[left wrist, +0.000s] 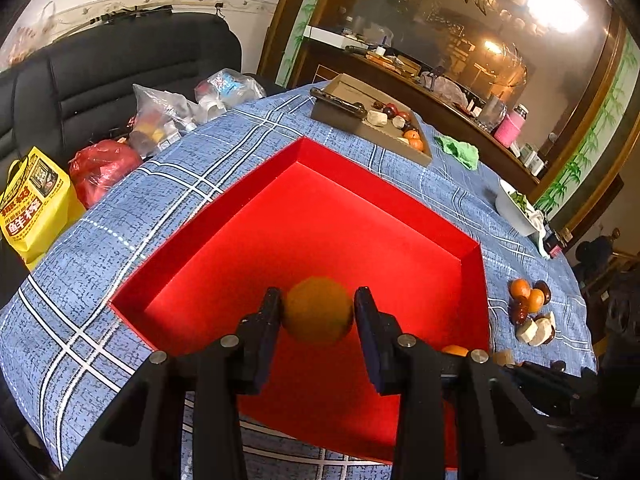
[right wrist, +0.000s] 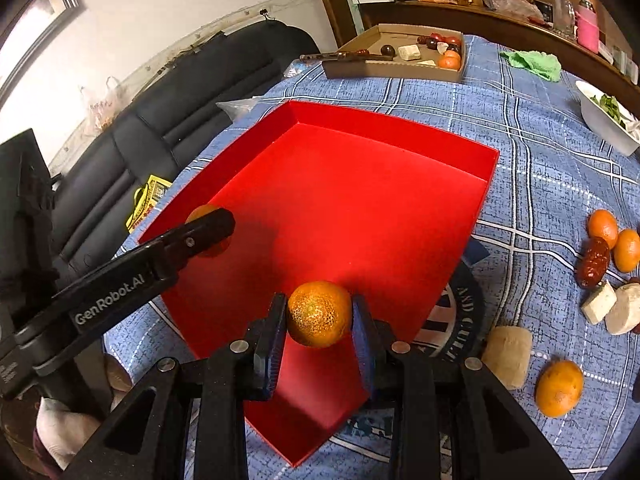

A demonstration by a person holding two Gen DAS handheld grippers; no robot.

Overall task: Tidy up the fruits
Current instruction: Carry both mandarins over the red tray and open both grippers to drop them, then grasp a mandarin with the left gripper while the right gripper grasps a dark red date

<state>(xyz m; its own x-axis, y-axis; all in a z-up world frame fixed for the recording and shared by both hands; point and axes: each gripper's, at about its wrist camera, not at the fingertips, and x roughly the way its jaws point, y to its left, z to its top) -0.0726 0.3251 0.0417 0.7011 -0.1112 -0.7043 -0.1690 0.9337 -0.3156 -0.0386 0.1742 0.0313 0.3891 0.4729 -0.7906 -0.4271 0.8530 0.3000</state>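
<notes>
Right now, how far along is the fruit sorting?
Nothing looks done: the red box holds no released fruit. In hand: the left tongs grip an orange over the box, and the right tongs grip another orange. Left: loose oranges and other pieces on the tablecloth beside the box.

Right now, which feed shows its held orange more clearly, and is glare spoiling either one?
Right wrist view: orange sharp, peel pores visible. Left wrist view: orange dim, soft, and lamp glare blows out the top right corner only.
</notes>
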